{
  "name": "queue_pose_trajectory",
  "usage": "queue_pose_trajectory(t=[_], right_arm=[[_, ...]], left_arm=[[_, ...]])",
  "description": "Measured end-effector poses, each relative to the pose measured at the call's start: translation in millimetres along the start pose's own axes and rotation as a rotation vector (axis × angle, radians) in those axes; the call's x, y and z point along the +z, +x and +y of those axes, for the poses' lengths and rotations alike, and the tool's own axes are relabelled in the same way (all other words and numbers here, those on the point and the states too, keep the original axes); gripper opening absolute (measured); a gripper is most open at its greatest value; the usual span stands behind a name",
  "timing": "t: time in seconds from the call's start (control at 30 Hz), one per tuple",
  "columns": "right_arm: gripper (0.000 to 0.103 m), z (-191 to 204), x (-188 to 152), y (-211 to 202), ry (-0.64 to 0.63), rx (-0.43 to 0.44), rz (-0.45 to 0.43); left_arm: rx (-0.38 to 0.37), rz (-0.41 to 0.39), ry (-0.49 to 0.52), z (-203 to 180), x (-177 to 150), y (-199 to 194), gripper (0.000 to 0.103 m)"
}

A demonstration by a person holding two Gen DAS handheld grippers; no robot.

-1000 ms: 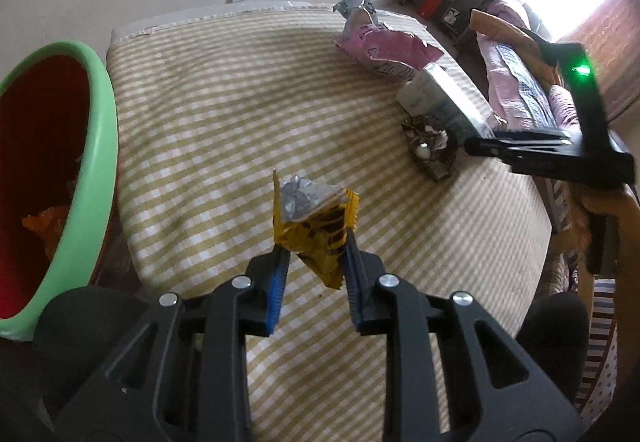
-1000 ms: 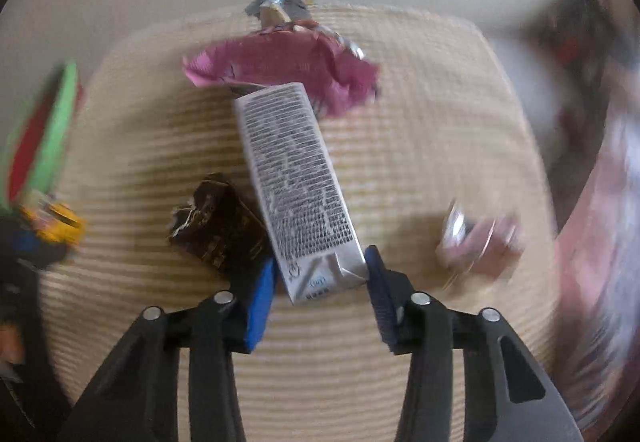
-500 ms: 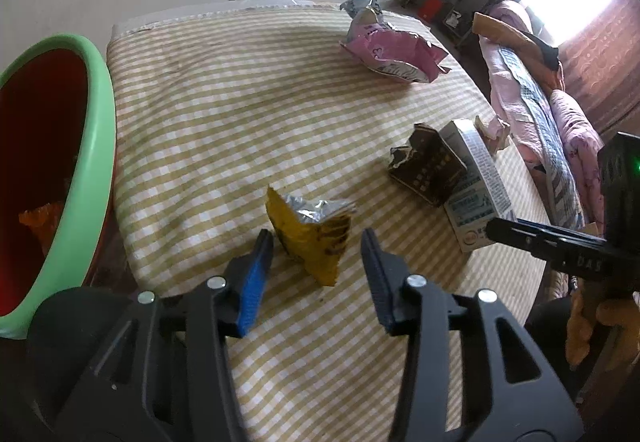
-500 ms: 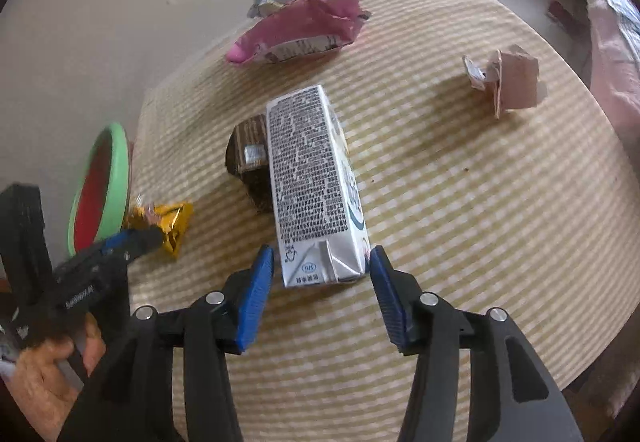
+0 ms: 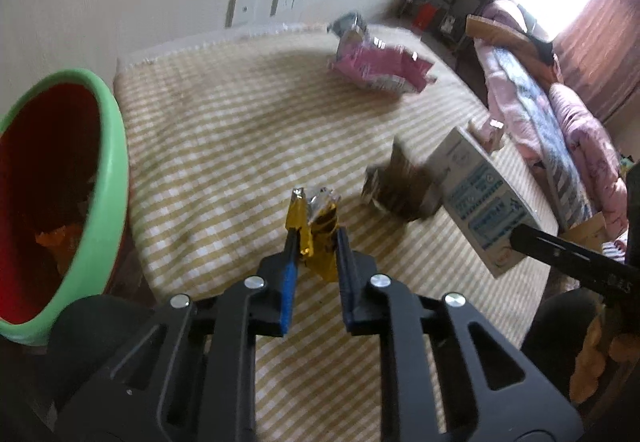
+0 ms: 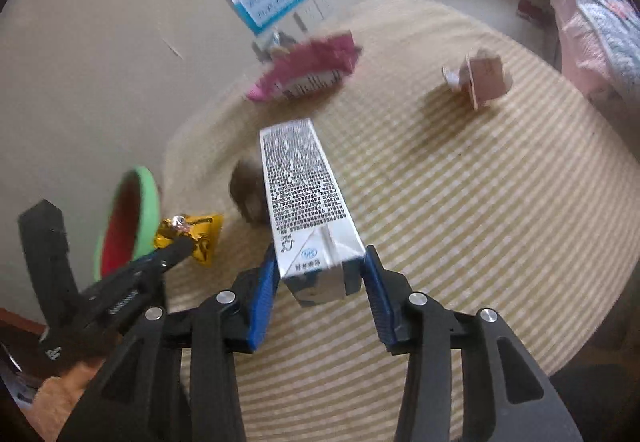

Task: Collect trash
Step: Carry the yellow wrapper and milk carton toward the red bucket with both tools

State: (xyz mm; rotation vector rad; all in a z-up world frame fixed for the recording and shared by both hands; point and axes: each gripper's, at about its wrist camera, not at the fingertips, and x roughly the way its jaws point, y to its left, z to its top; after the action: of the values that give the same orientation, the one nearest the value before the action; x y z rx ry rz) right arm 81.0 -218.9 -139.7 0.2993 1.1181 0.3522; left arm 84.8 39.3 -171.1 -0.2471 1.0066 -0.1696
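My left gripper (image 5: 316, 238) is shut on a crumpled yellow wrapper (image 5: 318, 230) and holds it above the checked table. The wrapper also shows in the right wrist view (image 6: 196, 236). My right gripper (image 6: 320, 266) is shut on a white milk carton (image 6: 308, 202) and holds it lifted off the table; the carton also shows in the left wrist view (image 5: 480, 202). A green bin with a red inside (image 5: 110, 170) stands at the table's left edge and holds some orange scrap.
A dark brown wrapper (image 5: 400, 188) lies mid-table. A pink bag (image 5: 380, 68) with a silver wrapper behind it lies at the far side. A small pink carton piece (image 6: 480, 80) lies at the right. A bed stands beyond the table (image 5: 208, 130).
My left gripper opened around the yellow wrapper, then closed on it again. My right gripper has lifted the milk carton off the table and swung toward the left.
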Motion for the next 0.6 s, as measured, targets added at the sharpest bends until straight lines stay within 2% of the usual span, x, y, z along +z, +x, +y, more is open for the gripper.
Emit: queue_pose_trajectory(t=[0.23,0.43,0.6], right_arm=[[0.04,37.7,-5.7,-34.8,-0.079,-0.028,-0.101],[0.04,53.8,-5.3,-43.2,-0.117,-0.03,-0.125],[0.04,62.6,-3.7,-44.4,-0.134,-0.023,-0.128]], left_arm=[[0.005,-0.071,-0.003,2.3,-0.1,-33.6,0.018],[0.015,-0.138,0.02,-2.9,3.6,-63.4,0.018],[0.024,-0.164,0.036,-3.8,6.0,-76.3,0.018]])
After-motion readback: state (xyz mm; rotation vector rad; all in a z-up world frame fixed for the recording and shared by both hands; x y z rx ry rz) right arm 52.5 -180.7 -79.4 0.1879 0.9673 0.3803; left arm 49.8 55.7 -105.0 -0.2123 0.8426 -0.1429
